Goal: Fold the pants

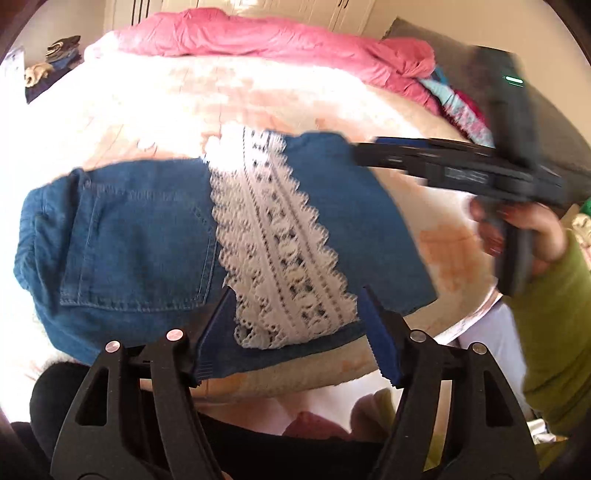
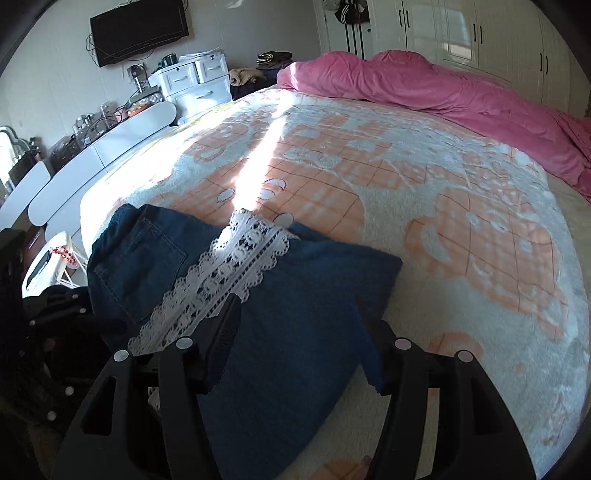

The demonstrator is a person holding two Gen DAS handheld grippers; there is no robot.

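My 2 grippers are both over the near edge of the bed (image 2: 461, 206), and the denim pants (image 1: 140, 236) lie folded into a compact bundle on the orange-and-white patterned blanket (image 2: 369, 173), close to that near edge. A back pocket (image 1: 144, 243) faces up on the left half of the bundle, and a band of white lace trim (image 1: 280, 243) runs diagonally across the middle of it, partly washed out by a strip of sunlight. My left gripper (image 1: 297, 336) hangs just above the near hem of the pants with its jaws spread apart; the blue pads sit on either side of the lace end, and I see no cloth pinched between them. My right gripper (image 2: 295, 343) is also parted, with the right-hand portion of the denim showing in the gap between its fingers; the pads do not press on the fabric. In the left wrist view the right gripper shows blurred at the right of the picture, past the far right corner of the bundle, held by my right hand (image 1: 524, 236) in a green sleeve (image 1: 554, 332). A rumpled pink duvet (image 2: 443, 88) is heaped along the far side of the bed. Beyond the bed on the left stand a white chest of drawers (image 2: 195, 85) and a wall-mounted television (image 2: 138, 29), and white wardrobe doors (image 2: 480, 37) line the back wall.
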